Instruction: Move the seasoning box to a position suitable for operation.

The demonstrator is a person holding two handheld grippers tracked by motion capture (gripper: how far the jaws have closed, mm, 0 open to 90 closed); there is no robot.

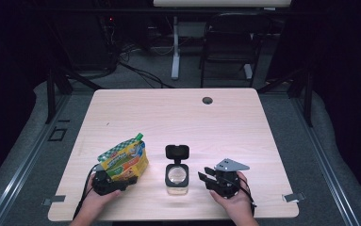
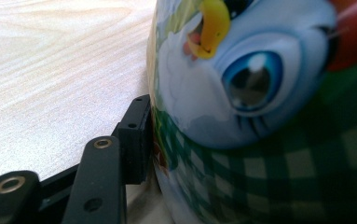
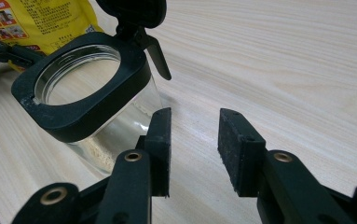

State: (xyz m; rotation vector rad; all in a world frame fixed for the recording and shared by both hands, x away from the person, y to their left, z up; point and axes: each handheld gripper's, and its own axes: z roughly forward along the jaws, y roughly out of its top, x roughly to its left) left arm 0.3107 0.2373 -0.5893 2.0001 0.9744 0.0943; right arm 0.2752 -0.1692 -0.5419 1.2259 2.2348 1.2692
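High view, pouch: we see the colourful refill pouch (image 1: 124,161) lying tilted on the table (image 1: 178,117), its base at the left hand-held gripper (image 1: 117,183).
High view, jar: the clear glass jar (image 1: 177,181) stands mid-table between the two hands, its black flip lid (image 1: 177,151) already swung open.
High view, right side: the right hand-held gripper (image 1: 207,179) waits just beside the jar, not touching it.
Left gripper view: one black pad (image 2: 136,140) lies against the pouch (image 2: 260,116); the other side is hidden, so we judge the jaws clamped on it, at a medium width.
Right gripper view: the jaws stand moderately apart with nothing between them; the jar (image 3: 97,107) sits just off the nearer pad (image 3: 160,149).
Progress: we reckon the lid is open and the pouch is grasped.
Left to do: lifting the pouch, steadying the jar, pouring, closing the lid.
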